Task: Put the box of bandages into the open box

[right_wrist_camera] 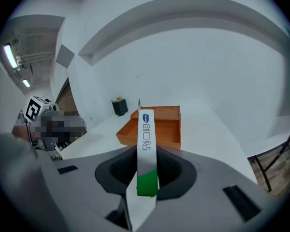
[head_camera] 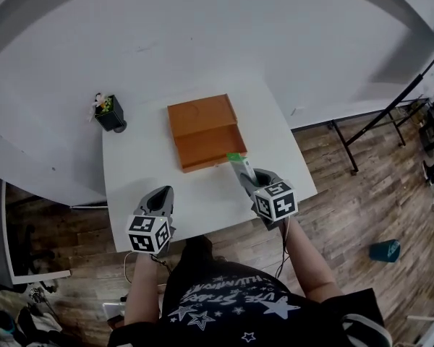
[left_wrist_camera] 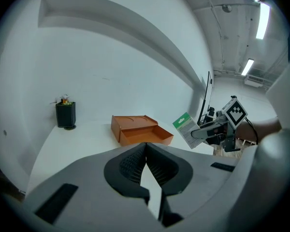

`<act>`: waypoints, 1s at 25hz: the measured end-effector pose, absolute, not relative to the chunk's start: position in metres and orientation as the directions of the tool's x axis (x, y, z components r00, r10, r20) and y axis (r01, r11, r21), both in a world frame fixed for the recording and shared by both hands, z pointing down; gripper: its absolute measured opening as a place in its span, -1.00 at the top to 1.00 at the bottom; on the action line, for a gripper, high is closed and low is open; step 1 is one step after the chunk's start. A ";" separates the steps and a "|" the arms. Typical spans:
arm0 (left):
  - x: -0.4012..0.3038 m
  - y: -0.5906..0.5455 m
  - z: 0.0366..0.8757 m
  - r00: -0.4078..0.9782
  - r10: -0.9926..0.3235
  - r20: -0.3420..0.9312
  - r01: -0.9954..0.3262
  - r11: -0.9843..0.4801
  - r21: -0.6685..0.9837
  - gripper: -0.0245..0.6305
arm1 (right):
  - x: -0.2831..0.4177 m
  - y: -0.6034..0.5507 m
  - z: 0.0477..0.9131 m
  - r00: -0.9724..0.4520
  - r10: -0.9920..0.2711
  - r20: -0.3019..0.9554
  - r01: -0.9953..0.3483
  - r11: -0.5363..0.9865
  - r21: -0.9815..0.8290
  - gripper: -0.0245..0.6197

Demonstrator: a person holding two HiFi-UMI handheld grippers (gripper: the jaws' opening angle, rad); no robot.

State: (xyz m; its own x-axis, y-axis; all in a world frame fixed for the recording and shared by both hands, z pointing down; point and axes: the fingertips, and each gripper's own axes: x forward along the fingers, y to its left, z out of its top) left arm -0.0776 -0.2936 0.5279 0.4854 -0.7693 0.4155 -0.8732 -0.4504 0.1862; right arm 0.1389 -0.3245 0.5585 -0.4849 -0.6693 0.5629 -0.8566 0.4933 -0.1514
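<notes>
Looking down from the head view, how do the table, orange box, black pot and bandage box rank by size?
1. table
2. orange box
3. black pot and bandage box look alike, the latter nearer the camera.

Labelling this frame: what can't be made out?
The bandage box: edge-on in the right gripper view; face print too small in the left gripper view.
The open box: floor partly hidden by the bandage box, right gripper view.
The black pot: contents too small, every view.
</notes>
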 end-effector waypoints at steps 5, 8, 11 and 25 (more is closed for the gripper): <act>-0.090 -0.343 0.526 0.488 -0.774 0.403 -0.872 -0.444 0.204 0.86 | 0.124 -0.376 0.558 -0.476 -0.648 0.595 -0.836 0.544 -0.077 0.59; -0.099 -0.367 0.525 0.489 -0.774 0.402 -0.872 -0.446 0.203 0.86 | 0.112 -0.406 0.557 -0.474 -0.634 0.610 -0.815 0.578 -0.033 0.59; -0.107 -0.386 0.527 0.488 -0.771 0.408 -0.872 -0.445 0.202 0.86 | 0.100 -0.431 0.558 -0.472 -0.617 0.629 -0.789 0.614 0.010 0.59; -0.118 -0.431 0.551 0.508 -0.733 0.452 -0.860 -0.456 0.229 0.86 | 0.058 -0.473 0.617 -0.442 -0.410 0.798 -0.617 0.784 0.061 0.59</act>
State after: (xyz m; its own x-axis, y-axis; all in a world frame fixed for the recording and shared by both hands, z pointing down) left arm -0.1177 -0.4311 0.5506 0.5083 -0.7328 0.4523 -0.8603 -0.4557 0.2285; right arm 0.0583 -0.4734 0.6169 -0.4418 -0.4100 0.7979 -0.6171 0.7845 0.0614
